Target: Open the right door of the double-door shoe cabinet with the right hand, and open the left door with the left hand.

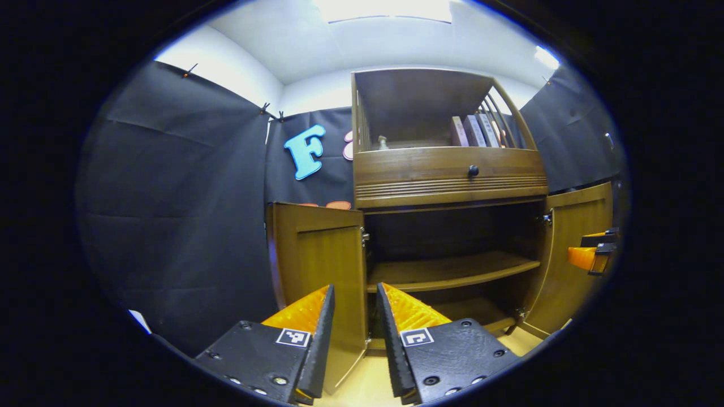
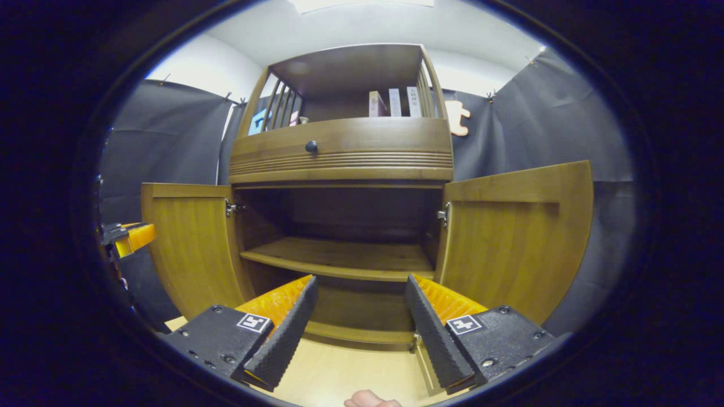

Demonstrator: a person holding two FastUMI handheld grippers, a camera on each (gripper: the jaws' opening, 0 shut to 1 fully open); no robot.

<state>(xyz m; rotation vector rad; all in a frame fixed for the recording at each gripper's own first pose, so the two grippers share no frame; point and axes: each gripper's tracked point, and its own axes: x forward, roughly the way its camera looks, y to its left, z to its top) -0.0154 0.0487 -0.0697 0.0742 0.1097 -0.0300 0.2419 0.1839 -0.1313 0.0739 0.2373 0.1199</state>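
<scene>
Doors stand wide: left door and right door swung out, shelf exposed. Left gripper and right gripper hang apart, empty, likely finished.

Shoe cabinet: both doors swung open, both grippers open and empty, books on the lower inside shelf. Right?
Not quite. The books stand in the top compartment behind the slats; the lower inside shelf is bare, as the right gripper view shows. The rest holds.
</scene>
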